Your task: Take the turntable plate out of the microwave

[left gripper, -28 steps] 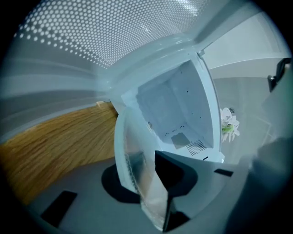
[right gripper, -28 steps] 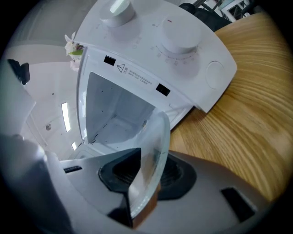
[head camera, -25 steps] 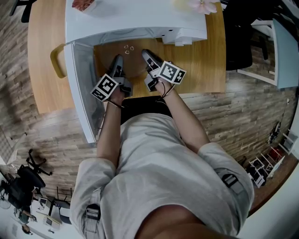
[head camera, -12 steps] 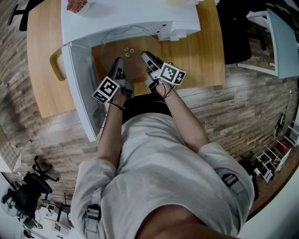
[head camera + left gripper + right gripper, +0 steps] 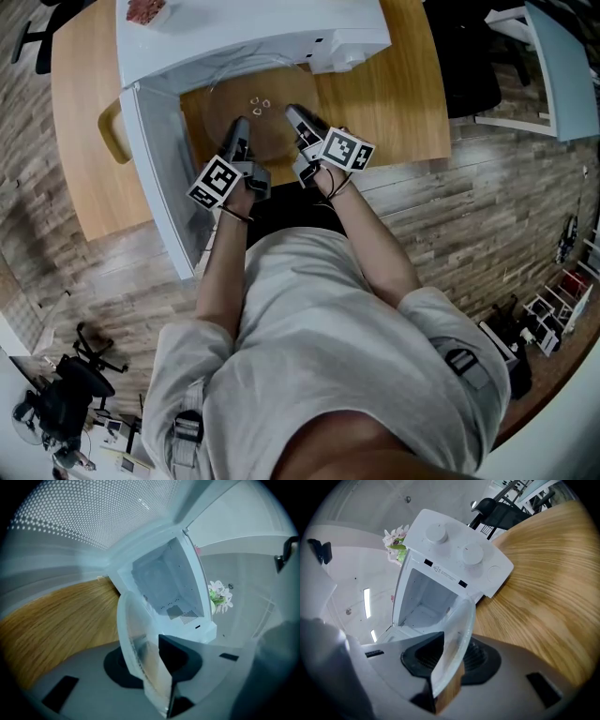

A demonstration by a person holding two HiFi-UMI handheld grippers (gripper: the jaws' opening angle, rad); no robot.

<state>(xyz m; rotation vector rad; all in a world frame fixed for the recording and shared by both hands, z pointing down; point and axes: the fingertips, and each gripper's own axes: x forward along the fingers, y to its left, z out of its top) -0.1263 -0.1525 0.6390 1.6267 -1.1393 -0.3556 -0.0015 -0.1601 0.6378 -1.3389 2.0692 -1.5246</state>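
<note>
The clear glass turntable plate point(image 5: 255, 120) hangs level above the wooden table point(image 5: 394, 112), just in front of the white microwave point(image 5: 244, 33). My left gripper point(image 5: 238, 133) is shut on its near left rim and my right gripper point(image 5: 294, 118) on its near right rim. In the left gripper view the plate point(image 5: 138, 644) stands edge-on, pinched between the pads of the left gripper point(image 5: 157, 670), with the empty cavity point(image 5: 164, 583) beyond. The right gripper view shows the plate's rim point(image 5: 458, 630) clamped in the right gripper point(image 5: 450, 665), with the microwave point(image 5: 454, 562) behind.
The microwave door point(image 5: 159, 178) swings open to the left, its yellowish handle point(image 5: 112, 131) on the outside. A dish of food point(image 5: 145, 9) sits on the microwave. Flowers point(image 5: 220, 595) stand beyond it. A black chair point(image 5: 469, 66) is at the right, past the table edge.
Both grippers and the plate have drawn back a little from the microwave opening toward the person. The grip on the rim is unchanged.
</note>
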